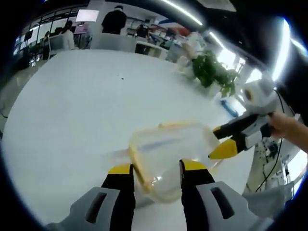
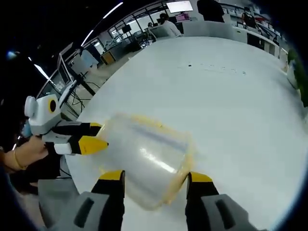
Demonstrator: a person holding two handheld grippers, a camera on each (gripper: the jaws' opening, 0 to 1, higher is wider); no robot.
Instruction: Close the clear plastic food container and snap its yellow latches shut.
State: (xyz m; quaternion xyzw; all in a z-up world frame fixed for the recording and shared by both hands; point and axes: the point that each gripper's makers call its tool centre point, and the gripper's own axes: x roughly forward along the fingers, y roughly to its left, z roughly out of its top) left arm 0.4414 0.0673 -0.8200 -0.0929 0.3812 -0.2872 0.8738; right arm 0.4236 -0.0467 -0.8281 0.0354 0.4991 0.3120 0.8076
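I am reading the clear container (image 1: 168, 154) at lower centre of the white table (image 1: 72, 106) as light, thin and slippery, lying between my left gripper (image 1: 156, 169) and right gripper (image 2: 155, 178), both spread wide and gripping nothing, so I am favouring the stiffer yellow rim (image 1: 137, 166)

No readable text, label, brand, number or sign anywhere. Bright wall screen (image 1: 87, 15) at far end of room: washed out, nothing legible; same screen (image 2: 179, 6) in right gripper view likewise blank glare. Small dark specks on counter (image 2: 226, 106): too small to read. Clear container (image 1: 168, 154): blurred, no marking made out.
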